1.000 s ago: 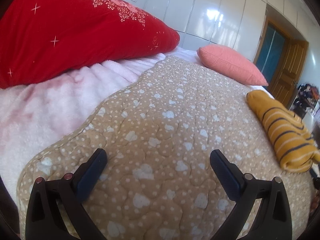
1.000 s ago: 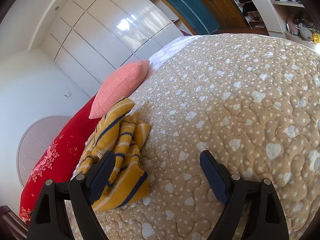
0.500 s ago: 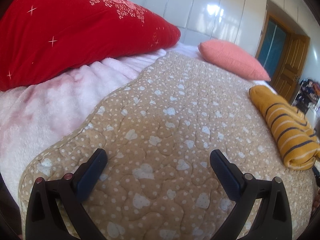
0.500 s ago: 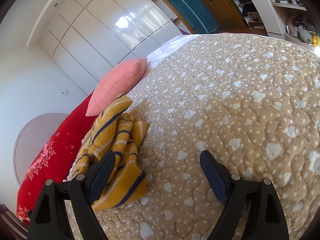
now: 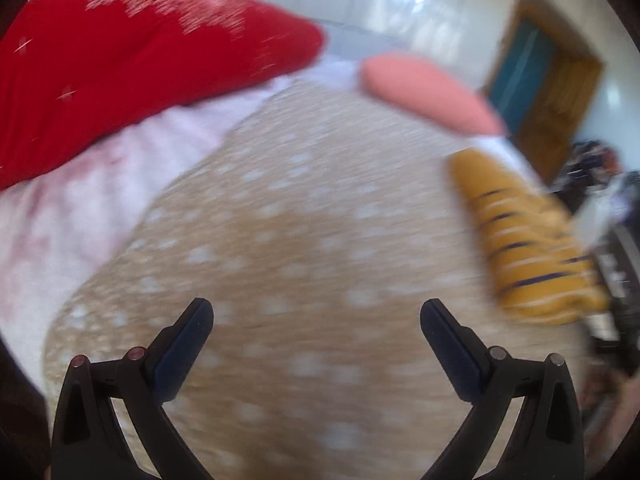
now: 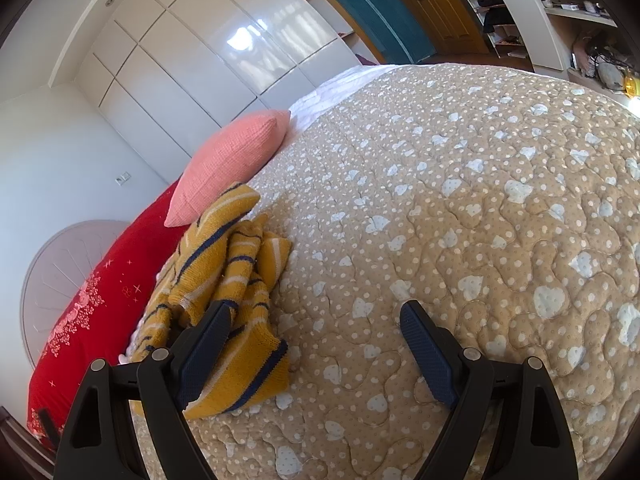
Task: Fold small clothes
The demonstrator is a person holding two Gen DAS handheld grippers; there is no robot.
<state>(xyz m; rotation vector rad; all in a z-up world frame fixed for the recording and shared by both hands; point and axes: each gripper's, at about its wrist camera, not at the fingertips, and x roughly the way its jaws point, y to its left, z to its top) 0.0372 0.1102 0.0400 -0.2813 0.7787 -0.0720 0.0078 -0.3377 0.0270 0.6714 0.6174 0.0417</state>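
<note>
- Two claws are mine, and both stand with jaws spread wide, gripping nothing.
- My left gripper [image 5: 317,322] hangs over the tan quilted bedspread dotted with white hearts [image 5: 304,240]; this view is smeared with blur.
- My right gripper [image 6: 316,322] hovers low over the same bedspread [image 6: 460,200], its left finger [image 6: 204,350] in front of the mustard-yellow knitted garment with navy and white stripes [image 6: 232,280]; I cannot tell if they touch.
- That garment lies crumpled at the bedspread's edge, just below the salmon-pink knitted cushion [image 6: 232,160]; in the left view it sits well off to the right [image 5: 524,240].
- Behind it lies the long red pillow with pale embroidery [image 6: 92,304].
- Beside the bedspread's other edge spreads a fluffy pale-pink blanket [image 5: 88,208].
</note>
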